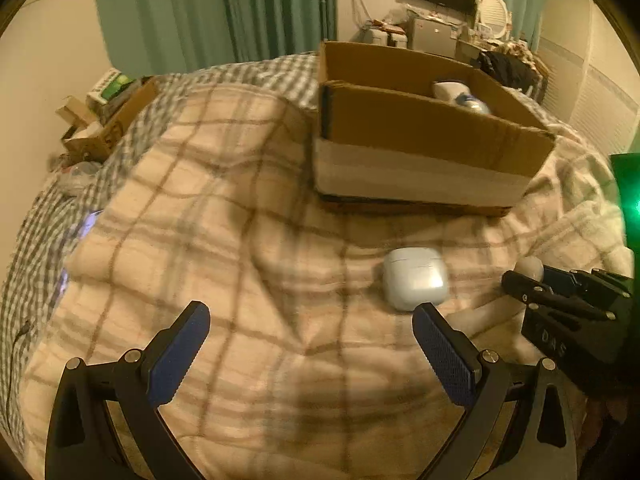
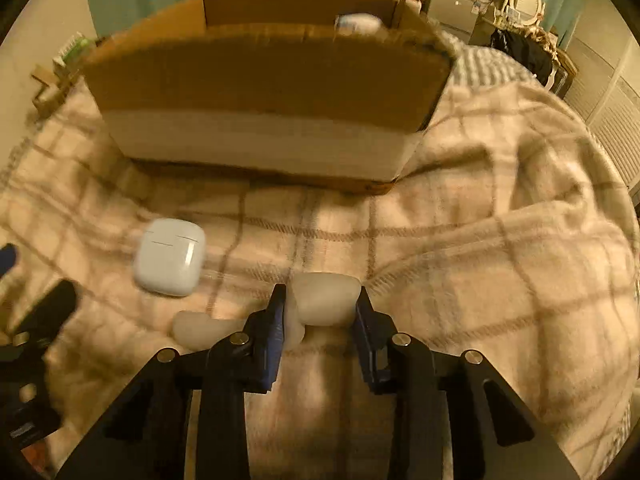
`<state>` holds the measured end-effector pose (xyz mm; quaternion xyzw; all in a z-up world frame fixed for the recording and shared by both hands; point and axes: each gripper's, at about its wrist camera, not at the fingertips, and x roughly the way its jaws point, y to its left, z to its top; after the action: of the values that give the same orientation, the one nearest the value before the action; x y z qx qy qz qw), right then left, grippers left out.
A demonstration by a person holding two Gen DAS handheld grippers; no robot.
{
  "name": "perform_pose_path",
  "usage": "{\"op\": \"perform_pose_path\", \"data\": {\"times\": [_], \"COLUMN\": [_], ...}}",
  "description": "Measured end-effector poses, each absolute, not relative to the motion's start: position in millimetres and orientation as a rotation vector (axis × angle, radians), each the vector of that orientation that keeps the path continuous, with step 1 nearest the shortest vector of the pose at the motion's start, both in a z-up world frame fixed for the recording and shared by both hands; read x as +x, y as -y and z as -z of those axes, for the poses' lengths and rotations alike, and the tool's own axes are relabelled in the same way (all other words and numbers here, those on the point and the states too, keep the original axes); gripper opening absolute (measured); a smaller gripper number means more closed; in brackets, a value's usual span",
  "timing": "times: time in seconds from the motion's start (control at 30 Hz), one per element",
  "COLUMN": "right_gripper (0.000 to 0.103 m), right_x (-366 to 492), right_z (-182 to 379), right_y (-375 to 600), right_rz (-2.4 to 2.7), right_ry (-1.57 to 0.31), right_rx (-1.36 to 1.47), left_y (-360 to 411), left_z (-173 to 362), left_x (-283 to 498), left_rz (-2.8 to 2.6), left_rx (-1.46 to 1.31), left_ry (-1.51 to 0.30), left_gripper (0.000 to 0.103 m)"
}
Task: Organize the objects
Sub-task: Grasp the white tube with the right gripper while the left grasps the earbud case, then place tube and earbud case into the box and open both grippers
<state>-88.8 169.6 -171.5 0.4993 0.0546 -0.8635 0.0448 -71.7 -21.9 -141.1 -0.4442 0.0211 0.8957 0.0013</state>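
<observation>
A white earbud case (image 1: pixel 415 280) lies on the plaid blanket, just ahead of my left gripper's right finger; it also shows in the right wrist view (image 2: pixel 170 257). My left gripper (image 1: pixel 310 318) is open and empty. My right gripper (image 2: pixel 320 300) is shut on a translucent white silicone cover (image 2: pixel 326 298), low over the blanket; part of the cover (image 2: pixel 200 330) trails to the left. The right gripper also shows in the left wrist view (image 1: pixel 520 276), right of the case. An open cardboard box (image 1: pixel 420 140) stands behind, holding a white item (image 1: pixel 460 96); the box (image 2: pixel 264 80) fills the upper right wrist view.
The plaid blanket (image 1: pixel 240 240) covers a bed with folds and humps. A second cardboard box with clutter (image 1: pixel 108 120) sits at the far left. A desk with a TV and mirror (image 1: pixel 440 12) stands at the back. A green-lit object (image 1: pixel 628 200) is at the right edge.
</observation>
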Motion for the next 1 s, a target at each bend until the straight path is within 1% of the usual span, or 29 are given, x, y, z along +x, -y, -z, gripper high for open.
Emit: {"op": "perform_pose_path", "data": {"times": [0.13, 0.27, 0.3, 0.4, 0.5, 0.53, 0.57, 0.6, 0.63, 0.67, 0.77, 0.87, 1.0], "right_gripper": [0.031, 0.031, 0.031, 0.031, 0.031, 0.031, 0.031, 0.031, 0.031, 0.031, 0.031, 0.031, 0.031], "right_x": [-82, -88, -89, -99, -110, -110, -111, -112, -113, -114, -110, -106, -92], "right_z": [144, 122, 118, 114, 119, 120, 123, 124, 124, 124, 122, 116, 89], "right_y": [-178, -189, -192, -214, -219, -221, -219, -217, -214, -213, -211, -211, -202], "right_rz": [2.695, 2.811, 2.831, 2.856, 2.85, 2.84, 2.829, 2.821, 2.81, 2.806, 2.791, 2.784, 2.798], "right_ry": [-0.157, -0.208, -0.206, -0.095, -0.07, -0.065, -0.059, -0.056, -0.058, -0.062, -0.058, -0.048, -0.077], "right_rx": [1.427, 1.347, 1.342, 1.339, 1.352, 1.357, 1.36, 1.358, 1.351, 1.341, 1.312, 1.291, 1.207], "left_y": [6, -6, -11, -24, -32, -35, -37, -41, -43, -45, -46, -41, -30], "left_z": [141, 149, 153, 165, 178, 182, 185, 191, 194, 196, 191, 181, 158], "left_x": [-82, -97, -102, -113, -124, -128, -131, -135, -137, -137, -128, -116, -98], "left_rz": [-2.797, -2.736, -2.717, -2.673, -2.632, -2.618, -2.609, -2.593, -2.577, -2.566, -2.585, -2.601, -2.64], "left_rx": [-1.387, -1.424, -1.435, -1.466, -1.501, -1.507, -1.513, -1.526, -1.536, -1.537, -1.504, -1.498, -1.474], "left_ry": [-0.121, -0.065, -0.076, -0.134, -0.152, -0.157, -0.164, -0.177, -0.184, -0.19, -0.212, -0.189, -0.151], "left_gripper": [0.103, 0.103, 0.103, 0.103, 0.1, 0.094, 0.082, 0.073, 0.057, 0.054, 0.053, 0.053, 0.053]}}
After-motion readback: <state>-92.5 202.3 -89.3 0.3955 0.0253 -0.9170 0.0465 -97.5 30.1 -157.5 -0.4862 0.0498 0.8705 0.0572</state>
